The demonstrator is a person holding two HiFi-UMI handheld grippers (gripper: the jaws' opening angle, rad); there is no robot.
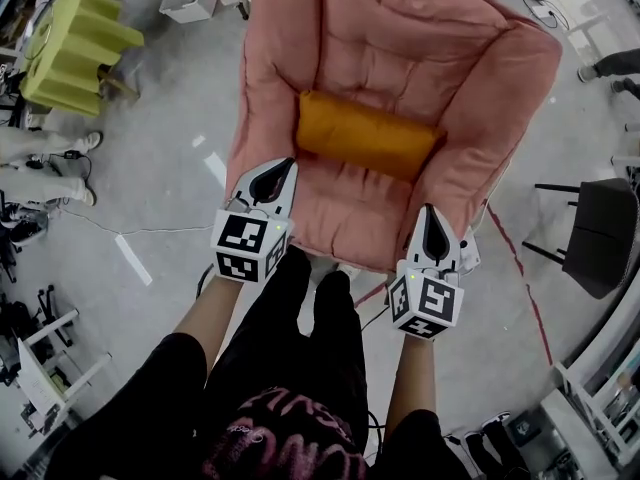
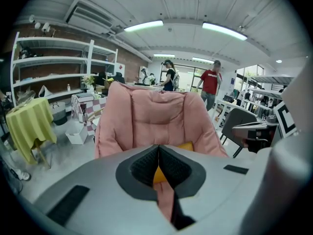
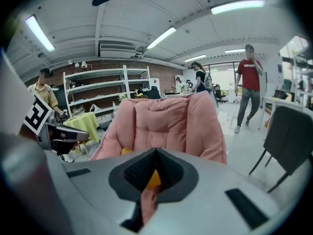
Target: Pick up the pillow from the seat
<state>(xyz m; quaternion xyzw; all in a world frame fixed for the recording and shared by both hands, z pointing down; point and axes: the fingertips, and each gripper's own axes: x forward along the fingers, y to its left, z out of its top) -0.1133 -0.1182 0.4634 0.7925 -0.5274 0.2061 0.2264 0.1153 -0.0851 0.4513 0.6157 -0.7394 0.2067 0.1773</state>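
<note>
An orange bolster pillow (image 1: 367, 135) lies across the seat of a padded pink chair (image 1: 385, 38). My left gripper (image 1: 284, 164) hovers at the seat's front left edge, jaws shut and empty, just short of the pillow's left end. By the seat's front right edge, my right gripper (image 1: 430, 211) is also shut with nothing in it. In the left gripper view the pillow (image 2: 185, 146) peeks out past the closed jaws, with the pink chair (image 2: 156, 116) behind. The right gripper view shows the pillow (image 3: 126, 151) low on the chair (image 3: 166, 121).
A yellow-draped table (image 1: 75, 43) stands at the far left. A dark chair (image 1: 600, 233) is on the right. White shelving (image 2: 58, 58) lines the wall. Two people (image 2: 208, 84) stand far behind the pink chair; another person (image 3: 41, 89) is at the left.
</note>
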